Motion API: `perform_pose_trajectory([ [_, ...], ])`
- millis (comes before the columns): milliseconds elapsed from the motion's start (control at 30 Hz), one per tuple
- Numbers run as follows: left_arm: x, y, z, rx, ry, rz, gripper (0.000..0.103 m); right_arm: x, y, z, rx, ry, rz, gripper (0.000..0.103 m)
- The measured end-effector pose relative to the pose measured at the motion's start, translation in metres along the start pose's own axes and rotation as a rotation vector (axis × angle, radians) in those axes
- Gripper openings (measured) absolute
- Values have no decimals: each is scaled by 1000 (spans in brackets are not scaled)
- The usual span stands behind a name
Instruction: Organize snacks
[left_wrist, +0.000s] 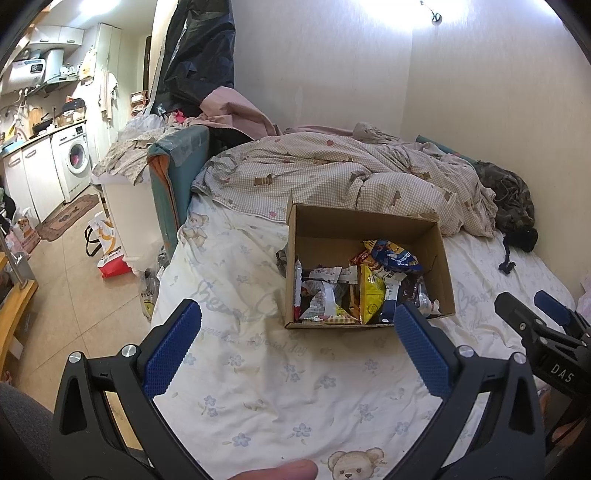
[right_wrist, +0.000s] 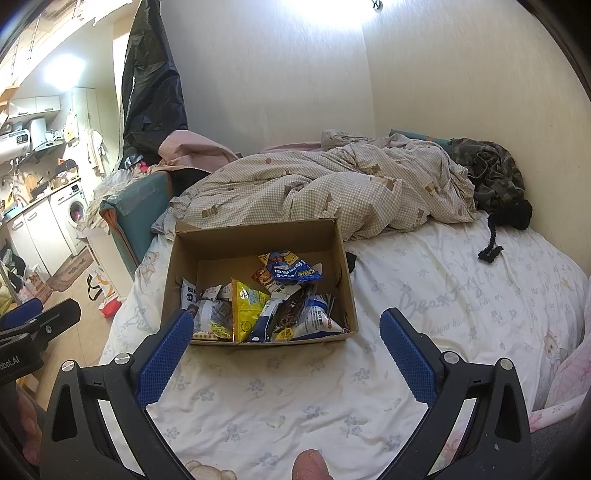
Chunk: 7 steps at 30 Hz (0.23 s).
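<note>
An open cardboard box (left_wrist: 369, 225) (right_wrist: 255, 236) sits on the bed's floral sheet. Inside lie several snack packets: a blue one (left_wrist: 397, 256) (right_wrist: 293, 271) on top at the back, a yellow one (left_wrist: 371, 295) (right_wrist: 247, 306) upright in the middle, and white and brown ones around them. My left gripper (left_wrist: 297, 325) hovers open over the sheet just short of the box's near wall, nothing between its blue pads. My right gripper (right_wrist: 286, 332) is also open and empty, at the box's near edge. The right gripper (left_wrist: 546, 321) shows at the left view's right edge.
A rumpled checked quilt (left_wrist: 332, 173) (right_wrist: 332, 184) lies behind the box. A dark camouflage garment (right_wrist: 487, 170) and a black cord (right_wrist: 491, 243) are at the far right. The bed's left edge drops to a tiled floor (left_wrist: 70, 288) with bags. A kitchen with a washing machine (left_wrist: 74, 158) lies beyond.
</note>
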<state>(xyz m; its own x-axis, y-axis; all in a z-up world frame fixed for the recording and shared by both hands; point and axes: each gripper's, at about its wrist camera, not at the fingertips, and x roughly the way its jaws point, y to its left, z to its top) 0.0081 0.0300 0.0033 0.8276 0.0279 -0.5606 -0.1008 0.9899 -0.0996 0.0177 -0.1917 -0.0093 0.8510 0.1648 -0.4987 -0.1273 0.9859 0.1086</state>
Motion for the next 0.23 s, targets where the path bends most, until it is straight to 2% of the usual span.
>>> perform_pose_trajectory([
  [233,2,-3,0,3,15,-8,103,1,0,1,-1,-1,1,103],
])
